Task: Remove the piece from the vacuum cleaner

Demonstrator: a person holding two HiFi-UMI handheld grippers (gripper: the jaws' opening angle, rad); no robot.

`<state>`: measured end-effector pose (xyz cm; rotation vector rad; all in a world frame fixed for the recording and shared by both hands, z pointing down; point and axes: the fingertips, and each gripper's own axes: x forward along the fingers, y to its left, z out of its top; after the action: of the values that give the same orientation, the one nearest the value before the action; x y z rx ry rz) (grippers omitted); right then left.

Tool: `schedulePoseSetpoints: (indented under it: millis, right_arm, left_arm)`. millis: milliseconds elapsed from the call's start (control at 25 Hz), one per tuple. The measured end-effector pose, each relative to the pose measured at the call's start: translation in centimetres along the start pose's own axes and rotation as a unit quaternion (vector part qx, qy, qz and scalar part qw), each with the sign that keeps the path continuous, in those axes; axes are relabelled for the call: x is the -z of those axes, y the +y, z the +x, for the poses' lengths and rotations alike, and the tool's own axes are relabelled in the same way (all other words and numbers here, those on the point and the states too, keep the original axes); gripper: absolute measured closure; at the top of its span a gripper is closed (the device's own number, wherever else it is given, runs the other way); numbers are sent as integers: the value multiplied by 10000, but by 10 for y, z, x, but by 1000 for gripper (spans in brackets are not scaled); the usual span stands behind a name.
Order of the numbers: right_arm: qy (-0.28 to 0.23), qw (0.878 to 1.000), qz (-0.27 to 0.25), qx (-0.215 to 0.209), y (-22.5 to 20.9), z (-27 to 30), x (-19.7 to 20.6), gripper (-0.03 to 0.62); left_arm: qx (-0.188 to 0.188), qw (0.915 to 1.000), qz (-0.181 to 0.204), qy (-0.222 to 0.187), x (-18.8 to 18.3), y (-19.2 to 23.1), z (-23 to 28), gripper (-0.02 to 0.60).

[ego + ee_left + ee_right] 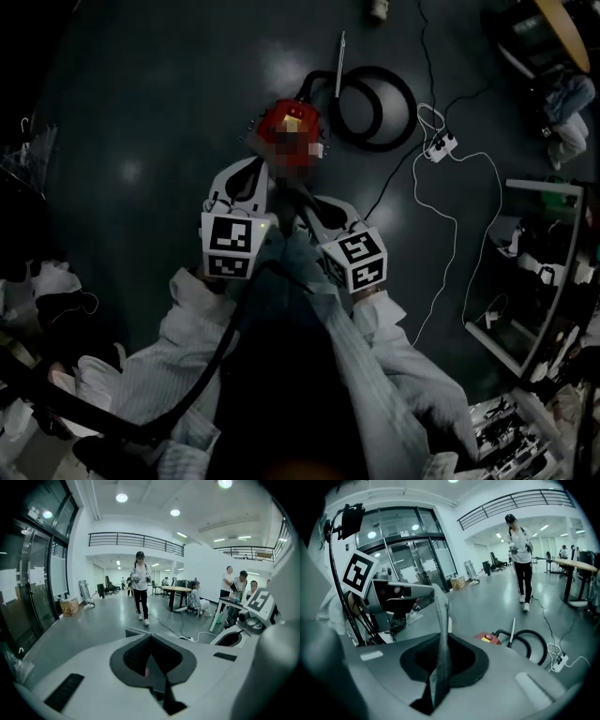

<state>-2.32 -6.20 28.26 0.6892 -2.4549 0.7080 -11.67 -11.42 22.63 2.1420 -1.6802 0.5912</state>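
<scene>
A red, rounded vacuum cleaner [286,120] sits on a glossy dark-grey floor [141,112] in a bright, open hall, just ahead of the two hand-held grippers and touched by neither. One ribbed black hose [375,145] curls in a single loop beside the machine, and one slim metal wand [339,64] rises from it. One white power strip [439,145] lies near the loop, with a thin white cable [450,220] trailing away across the floor.

The left claw [151,660] is closed, its dark textured pads meeting along a single seam with nothing between them. The right claw [440,658] is also closed and grips nothing, its fingers pressed into one narrow grey blade. From behind it, the vacuum cleaner [490,638] and hose [543,648] show low on the floor.

Each gripper has a smooth white shell and carries one marker cube, two in all: left [232,244], right [356,261]. One person [140,585] in a white top and dark trousers walks in the background.
</scene>
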Motion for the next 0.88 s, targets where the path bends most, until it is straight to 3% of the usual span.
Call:
schedulePoseSetpoints:
  millis: [160,320,480,880]
  right_arm:
    - [-621,9979,117,152,25,-37,-42,569]
    - [-917,9958,-73,46,36,-51,-70,569]
    - [-991,9937,-500,-144,48,-50,-90,571]
    - [-841,9920,-701,-636,67,-36,-99,571]
  left_arm:
    - [-116,9993,225,-290,-35,-1,-39,577]
    - [-259,9978,200,-572,-54,-4,-65,576]
    - [-508,9962,123,-702,-61,3,-81,576]
    - [-964,9922,-153,-776,-55,25,-98,577]
